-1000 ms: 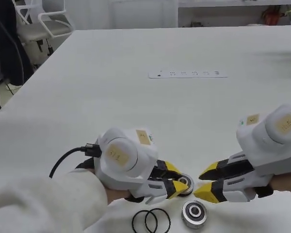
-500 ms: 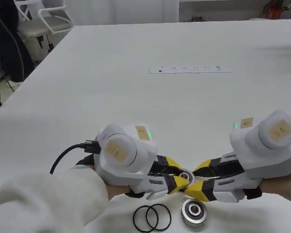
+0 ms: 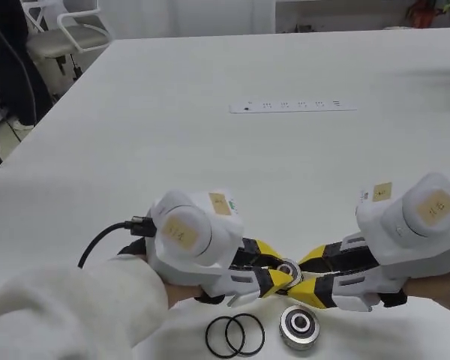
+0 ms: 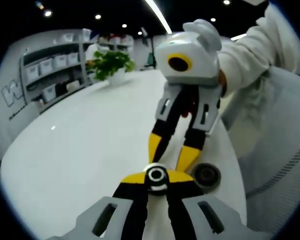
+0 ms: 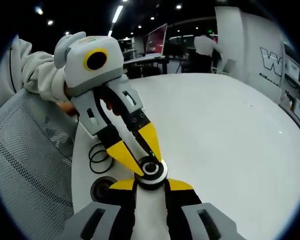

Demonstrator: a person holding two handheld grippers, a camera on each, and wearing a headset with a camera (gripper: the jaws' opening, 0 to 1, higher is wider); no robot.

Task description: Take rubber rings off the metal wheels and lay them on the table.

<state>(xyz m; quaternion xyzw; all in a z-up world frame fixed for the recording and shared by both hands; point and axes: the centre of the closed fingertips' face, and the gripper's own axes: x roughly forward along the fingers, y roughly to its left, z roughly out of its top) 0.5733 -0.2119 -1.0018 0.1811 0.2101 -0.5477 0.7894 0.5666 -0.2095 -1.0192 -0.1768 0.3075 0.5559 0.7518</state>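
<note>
Wheel (image 4: 156, 176) btwn L fingers (image 4: 132, 178)

1. A white power strip (image 3: 292, 107) lies flat in the upper middle of the head view, its long side running left to right and its row of sockets facing up.
2. A white office chair (image 3: 64, 34) stands at the top left of that view, beside a dark garment (image 3: 7, 60) hanging at the left edge.
3. In the left gripper view, a leafy potted plant (image 4: 111, 64) stands in a pale pot in front of shelves (image 4: 50, 75) holding rows of bins.
4. A grey mesh chair back (image 5: 25, 165) is in the lower left of the right gripper view.
5. Far back there, a lit monitor (image 5: 156, 39) stands on a desk, and a person (image 5: 206, 47) stands to its right.
6. Ceiling lights (image 4: 157, 15) glow overhead.
</note>
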